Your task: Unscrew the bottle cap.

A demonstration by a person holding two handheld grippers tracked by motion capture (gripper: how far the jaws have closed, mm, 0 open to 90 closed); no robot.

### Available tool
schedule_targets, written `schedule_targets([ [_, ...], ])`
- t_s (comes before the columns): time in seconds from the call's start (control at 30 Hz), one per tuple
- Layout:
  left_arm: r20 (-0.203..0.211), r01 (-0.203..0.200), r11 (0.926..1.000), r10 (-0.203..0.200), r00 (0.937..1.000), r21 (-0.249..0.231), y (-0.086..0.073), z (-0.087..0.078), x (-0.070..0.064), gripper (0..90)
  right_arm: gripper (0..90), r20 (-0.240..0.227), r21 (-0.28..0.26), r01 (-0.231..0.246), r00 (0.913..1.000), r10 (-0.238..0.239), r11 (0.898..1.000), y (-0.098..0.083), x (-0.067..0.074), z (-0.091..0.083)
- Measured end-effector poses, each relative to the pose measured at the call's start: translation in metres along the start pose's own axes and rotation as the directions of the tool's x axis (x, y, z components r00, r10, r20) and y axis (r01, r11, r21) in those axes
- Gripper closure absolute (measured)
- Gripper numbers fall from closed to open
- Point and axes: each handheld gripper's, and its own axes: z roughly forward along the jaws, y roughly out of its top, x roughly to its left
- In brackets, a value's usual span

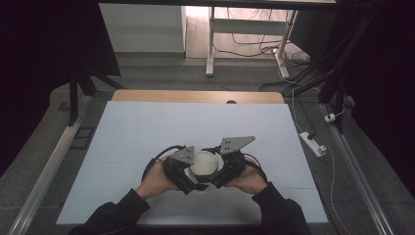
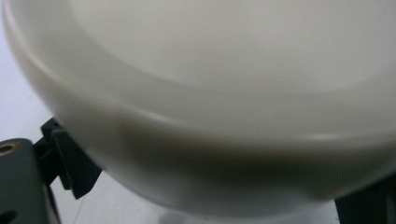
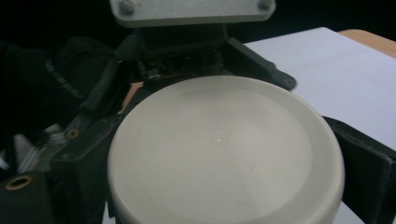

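Near front of table [image 1: 147, 132]: left gripper [image 1: 182, 172] and right gripper [image 1: 226, 169] both clamped on cream round lid [image 1: 204, 163]; lid underside hidden, jaw tips cut off.

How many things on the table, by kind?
Cream round lid-like object, held between the two grippers: 1
Grippers: 2, left gripper and right gripper
White table sheet: 1
Total: 4
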Motion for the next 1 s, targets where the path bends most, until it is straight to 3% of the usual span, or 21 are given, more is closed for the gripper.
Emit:
schedule_targets([
  [0.1, 0.015, -0.011, 0.9999, 0.011, 0.9998, 0.005, 0.000, 0.002, -0.001, 7.5, 7.0, -0.055, 0.003, 0.018, 0.9983, -0.018, 1.000, -0.002, -0.002, -0.001],
  [0.2, 0.003, -0.001, 1.0000, 0.001, 1.0000, 0.005, 0.000, 0.003, -0.001, 7.5, 6.7, -0.064, 0.007, 0.014, 0.9979, -0.014, 1.000, -0.003, -0.004, -0.001],
  [0.37, -0.033, 0.029, 0.9995, -0.029, 0.9990, -0.013, 0.000, -0.001, 0.001, 7.5, 0.0, 0.003, -0.018, -0.023, 0.9997, 0.023, 1.000, 0.000, -0.001, 0.001],
  [0.4, -0.057, 0.042, 0.9989, -0.043, 0.9975, -0.020, -0.001, -0.003, 0.002, 7.5, 0.0, 0.053, -0.025, -0.024, 0.9983, 0.026, 0.999, 0.004, 0.002, 0.001],
  [0.47, -0.079, 0.060, 0.9978, -0.062, 0.9950, -0.028, -0.002, -0.005, 0.003, 7.5, 0.0, 0.100, -0.023, -0.017, 0.9948, 0.019, 1.000, 0.008, 0.005, 0.001],
  [0.57, -0.110, 0.070, 0.9972, -0.072, 0.9913, -0.028, -0.002, -0.007, 0.004, 7.5, 0.0, 0.187, -0.027, -0.013, 0.9822, 0.017, 1.000, 0.011, 0.009, -0.002],
  [0.67, -0.143, 0.085, 0.9960, -0.088, 0.9858, -0.030, -0.001, -0.008, 0.004, 7.5, 0.0, 0.242, -0.045, -0.040, 0.9690, 0.050, 0.998, 0.011, 0.012, -0.003],
  [0.77, -0.176, 0.101, 0.9945, -0.104, 0.9789, -0.028, -0.001, -0.007, 0.003, 7.5, 0.0, 0.272, -0.061, -0.064, 0.9591, 0.078, 0.996, 0.010, 0.015, -0.002],
  [0.8, -0.184, 0.102, 0.9945, -0.104, 0.9773, -0.024, -0.001, -0.008, 0.004, 7.5, 0.0, 0.291, -0.078, -0.077, 0.9520, 0.096, 0.994, 0.010, 0.016, -0.001],
  [0.87, -0.204, 0.112, 0.9935, -0.114, 0.9724, -0.022, -0.001, -0.007, 0.003, 7.5, 0.0, 0.296, -0.118, -0.102, 0.9459, 0.133, 0.988, 0.010, 0.018, 0.001],
  [1.0, -0.224, 0.126, 0.9919, -0.126, 0.9664, -0.017, 0.000, -0.008, 0.004, 7.5, 0.0, 0.341, -0.106, -0.097, 0.9312, 0.128, 0.990, 0.010, 0.021, 0.007],
])
